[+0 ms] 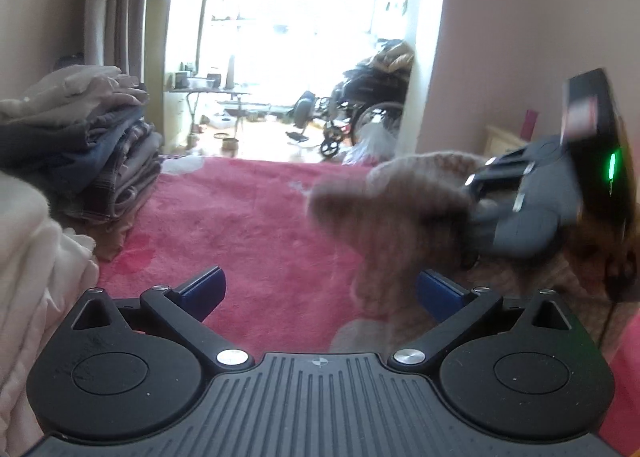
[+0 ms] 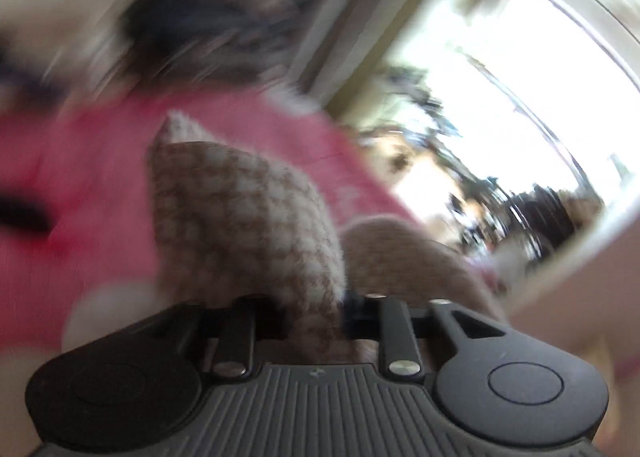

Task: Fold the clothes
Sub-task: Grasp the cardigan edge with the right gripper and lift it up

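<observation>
The left gripper (image 1: 320,293) is held low over a pink blanket (image 1: 240,217), its blue-padded fingers (image 1: 204,291) spread wide apart with nothing between them. The right gripper (image 2: 308,309) is seen with its fingers drawn together, clamped on a brown-and-white houndstooth garment (image 2: 240,217), a fold of which rises from between them. In the left wrist view the same garment (image 1: 384,217) is seen blurred, lifted off the blanket at right of centre, with the right gripper (image 1: 476,197) gripping it from the right; a green light is lit on that unit. A stack of folded clothes (image 1: 92,145) is noted at the far left of the blanket. A wheelchair (image 1: 360,113) is visible beyond the bed. The right wrist view is heavily blurred.
</observation>
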Action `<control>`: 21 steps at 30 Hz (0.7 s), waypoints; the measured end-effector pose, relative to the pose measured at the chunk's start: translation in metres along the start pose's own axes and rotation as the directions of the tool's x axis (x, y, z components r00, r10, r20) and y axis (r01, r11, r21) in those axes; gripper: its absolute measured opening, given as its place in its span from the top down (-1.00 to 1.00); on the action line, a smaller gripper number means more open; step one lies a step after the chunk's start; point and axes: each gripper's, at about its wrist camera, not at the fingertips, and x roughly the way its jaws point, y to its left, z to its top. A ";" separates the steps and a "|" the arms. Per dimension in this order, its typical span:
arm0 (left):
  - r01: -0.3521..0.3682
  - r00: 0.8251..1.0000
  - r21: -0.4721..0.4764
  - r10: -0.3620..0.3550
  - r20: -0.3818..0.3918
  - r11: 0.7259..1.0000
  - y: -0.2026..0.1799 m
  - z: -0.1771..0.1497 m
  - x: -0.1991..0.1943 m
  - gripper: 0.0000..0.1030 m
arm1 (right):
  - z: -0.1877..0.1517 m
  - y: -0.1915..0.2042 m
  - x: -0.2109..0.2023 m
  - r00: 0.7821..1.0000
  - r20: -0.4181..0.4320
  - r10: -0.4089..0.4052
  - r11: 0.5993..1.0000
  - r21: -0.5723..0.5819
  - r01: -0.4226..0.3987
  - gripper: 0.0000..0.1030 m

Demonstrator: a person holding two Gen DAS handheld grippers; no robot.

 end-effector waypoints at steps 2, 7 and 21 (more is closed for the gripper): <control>0.003 1.000 0.012 -0.003 -0.015 1.000 -0.003 -0.001 0.001 -1.00 | -0.003 -0.018 -0.033 0.998 0.060 -0.022 0.994 0.111 0.015 0.74; 0.035 0.999 0.062 -0.033 -0.025 0.997 -0.017 -0.006 -0.002 -1.00 | -0.010 -0.064 -0.116 0.976 0.194 -0.102 0.925 0.380 0.021 0.77; 0.137 0.990 0.185 -0.141 0.005 0.973 -0.059 -0.012 -0.031 -1.00 | -0.056 -0.124 -0.393 0.847 0.360 -0.391 0.621 0.783 -0.046 0.77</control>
